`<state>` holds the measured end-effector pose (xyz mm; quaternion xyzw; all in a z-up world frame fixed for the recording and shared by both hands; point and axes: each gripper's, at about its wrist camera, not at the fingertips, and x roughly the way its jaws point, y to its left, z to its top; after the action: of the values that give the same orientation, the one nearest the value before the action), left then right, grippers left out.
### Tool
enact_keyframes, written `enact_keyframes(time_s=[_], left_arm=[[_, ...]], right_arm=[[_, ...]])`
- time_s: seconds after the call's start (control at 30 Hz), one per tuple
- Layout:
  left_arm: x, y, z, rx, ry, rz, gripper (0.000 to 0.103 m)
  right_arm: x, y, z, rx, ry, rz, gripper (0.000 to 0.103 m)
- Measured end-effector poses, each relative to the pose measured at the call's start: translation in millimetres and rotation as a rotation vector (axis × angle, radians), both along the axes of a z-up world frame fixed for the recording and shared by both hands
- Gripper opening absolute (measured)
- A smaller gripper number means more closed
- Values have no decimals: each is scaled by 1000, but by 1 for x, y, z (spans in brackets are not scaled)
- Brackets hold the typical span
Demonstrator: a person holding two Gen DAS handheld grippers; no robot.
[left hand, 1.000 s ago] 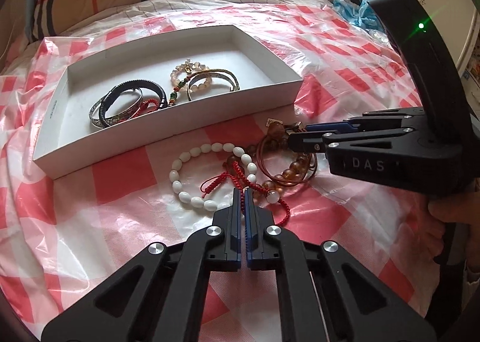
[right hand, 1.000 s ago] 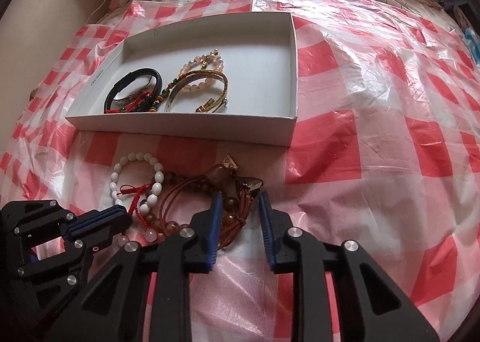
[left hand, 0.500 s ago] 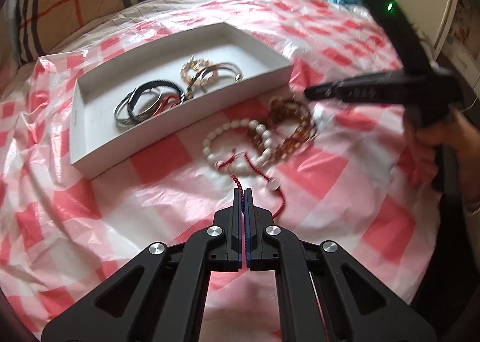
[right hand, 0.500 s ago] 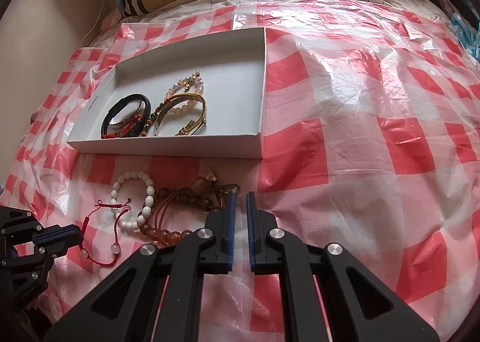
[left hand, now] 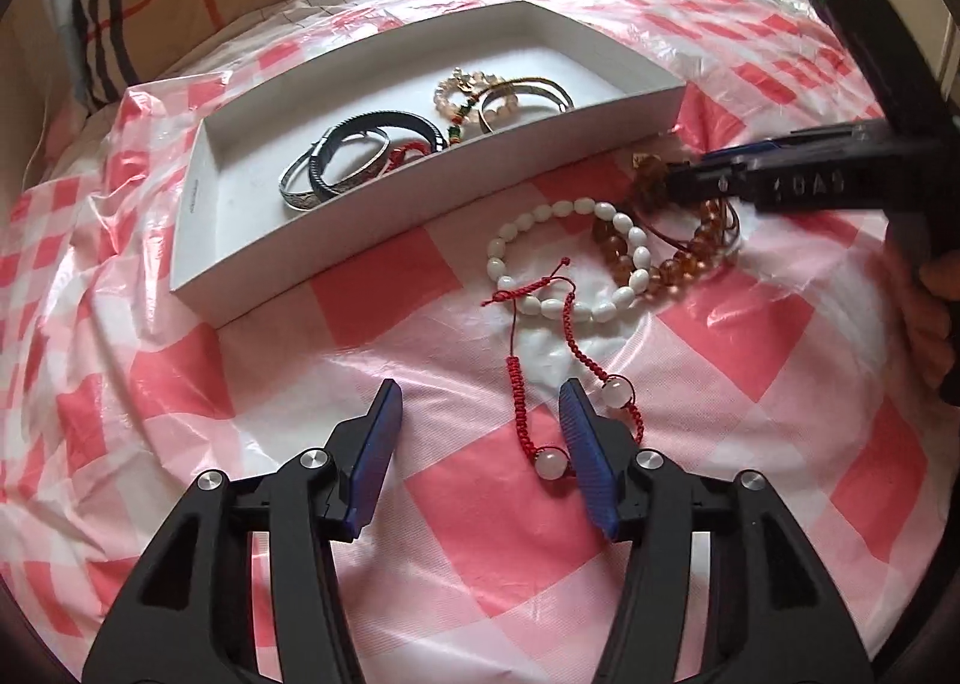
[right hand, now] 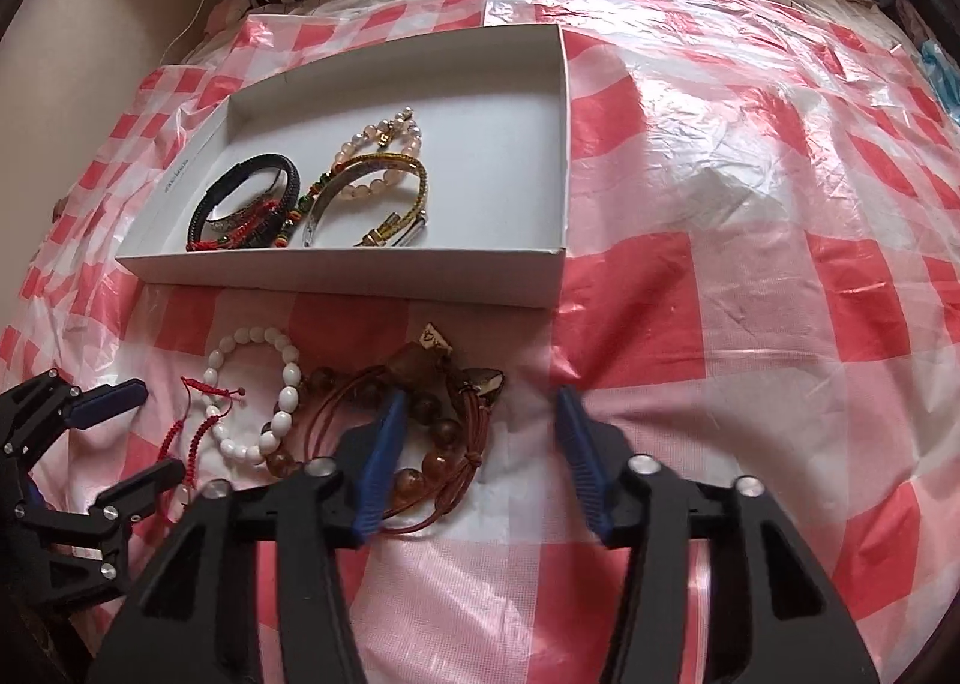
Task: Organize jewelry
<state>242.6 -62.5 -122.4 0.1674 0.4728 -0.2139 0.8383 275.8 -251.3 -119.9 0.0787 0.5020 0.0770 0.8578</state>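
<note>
Both grippers are opening as I watch. Left gripper (left hand: 480, 414) has its blue pads apart over the bed's checked plastic cover (left hand: 750, 360), with the red cord bracelet (left hand: 543, 384) lying loose between them, one pale bead just beside the right pad, nothing pinched. Right gripper (right hand: 480, 420) is angled down over the brown bead bracelet (right hand: 420, 444); its pads are spread and I see no grip on it. The white bead bracelet (left hand: 564, 264) lies between those two, overlapping the brown one. Several bracelets already sit in the white box (right hand: 336, 276). My left view alone shows the hand (left hand: 936, 318) on the right gripper's handle; my right view alone looks squarely into the box.
</note>
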Motion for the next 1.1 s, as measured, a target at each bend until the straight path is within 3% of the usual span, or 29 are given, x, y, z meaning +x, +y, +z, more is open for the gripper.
enact_keyframes(time_s=[0.03,0.07,0.1,0.17,0.33,0.6,0.83,0.97,1.0,1.03,1.07,1.1], left_arm=[[-1,-3,0,-16,19,-24,34],[-1,-4,1,-39,42,-38,13],[-3,-5,1,-41,46,-45,4],[-6,-8,1,-29,38,-63,4],[-3,3,15,-153,64,-66,3],[5,30,37,-322,37,18,3],[8,29,34,-254,29,36,3],[8,24,24,-203,62,4,4],[8,21,22,-195,72,-8,6],[6,20,21,-194,75,-17,13],[5,18,21,-188,72,-24,20],[3,15,21,-180,64,-31,44]], right_arm=[[-1,-4,-1,44,6,-3,11],[-2,-7,0,66,5,-5,10],[-4,-10,2,91,-1,-8,7],[-7,-15,7,156,-15,-12,7],[-14,-18,21,202,-57,-12,7],[-17,-26,37,305,-115,0,7],[-19,-30,40,320,-127,-9,7],[-17,-32,35,260,-99,-36,7],[-17,-33,32,241,-84,-48,18],[-16,-33,29,211,-69,-62,47],[-16,-33,27,175,-66,-72,58],[-16,-30,27,139,-66,-70,61]])
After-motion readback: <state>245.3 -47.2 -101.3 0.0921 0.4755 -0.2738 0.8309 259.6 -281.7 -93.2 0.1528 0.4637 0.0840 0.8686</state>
